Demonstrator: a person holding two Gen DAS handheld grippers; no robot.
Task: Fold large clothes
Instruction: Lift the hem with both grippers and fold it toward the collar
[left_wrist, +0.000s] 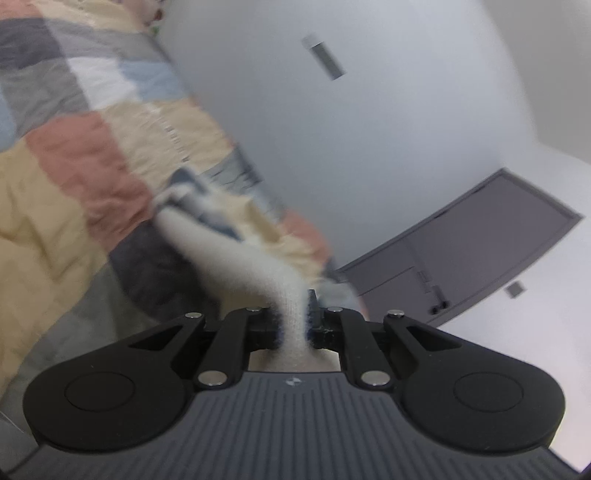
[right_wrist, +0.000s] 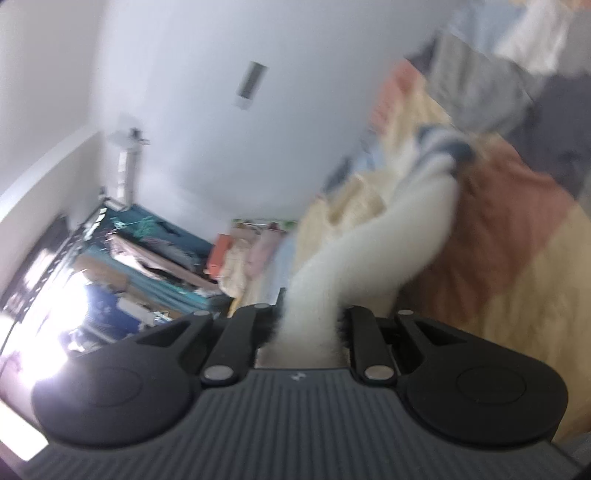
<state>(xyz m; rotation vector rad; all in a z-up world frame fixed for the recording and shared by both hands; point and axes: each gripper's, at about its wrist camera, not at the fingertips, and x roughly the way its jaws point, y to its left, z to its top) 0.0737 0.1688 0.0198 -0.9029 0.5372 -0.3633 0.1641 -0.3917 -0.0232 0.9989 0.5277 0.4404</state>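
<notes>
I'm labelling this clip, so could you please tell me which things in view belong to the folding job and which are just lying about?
Part of the job:
- cream knit sweater with blue stripes
- left hand-held gripper, shut on it
- right hand-held gripper, shut on it

Just lying about:
- patchwork quilt beneath
- grey door
- cluttered shelves

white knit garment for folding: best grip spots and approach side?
Grip it as now, at two separate edge points. The left gripper and right gripper are each shut on a bunched bit of the white knit garment, which trails away to the patchwork quilt. Come from the near side, along the cloth's run, away from the navy-striped end. Blur hides which garment part each holds.
</notes>
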